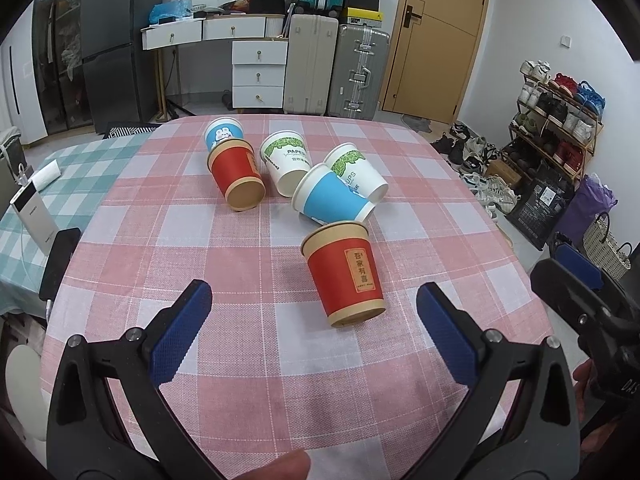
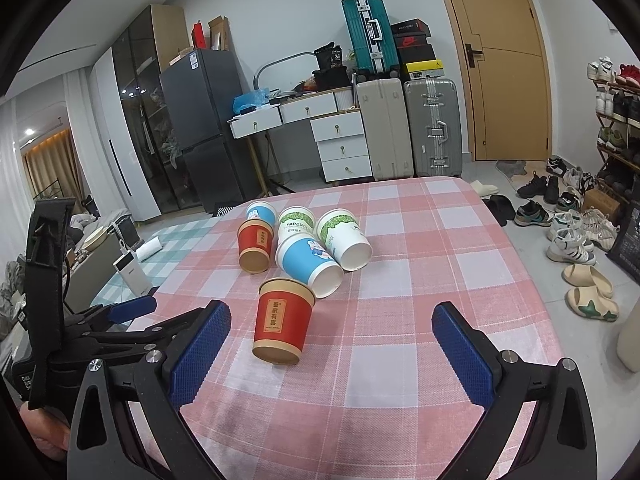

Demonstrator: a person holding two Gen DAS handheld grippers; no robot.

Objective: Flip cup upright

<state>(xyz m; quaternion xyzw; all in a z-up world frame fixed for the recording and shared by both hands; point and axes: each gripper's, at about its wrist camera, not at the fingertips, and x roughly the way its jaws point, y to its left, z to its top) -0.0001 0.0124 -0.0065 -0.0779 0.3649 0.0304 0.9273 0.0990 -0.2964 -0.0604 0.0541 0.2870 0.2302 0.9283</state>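
Observation:
Several paper cups sit in a cluster on the pink checked tablecloth [image 1: 200, 248]. The nearest red cup [image 1: 344, 276] stands upright; it also shows in the right wrist view [image 2: 283, 320]. A blue cup [image 1: 332, 196] lies on its side behind it, as do a green-leaf white cup [image 1: 356, 174], a second green-leaf cup [image 1: 286, 162] and a second red cup [image 1: 236, 178]. A blue rabbit cup [image 1: 224, 132] is at the back. My left gripper [image 1: 314, 332] is open and empty, just short of the near red cup. My right gripper [image 2: 332, 348] is open and empty, near that cup.
A white power bank [image 1: 34, 216] and a phone [image 1: 60, 260] lie on the green checked cloth at the left. Suitcases [image 1: 336, 68], a drawer desk [image 1: 256, 68] and a fridge [image 1: 112, 40] stand behind the table. Shoes and a shoe rack [image 1: 556, 120] fill the floor at the right.

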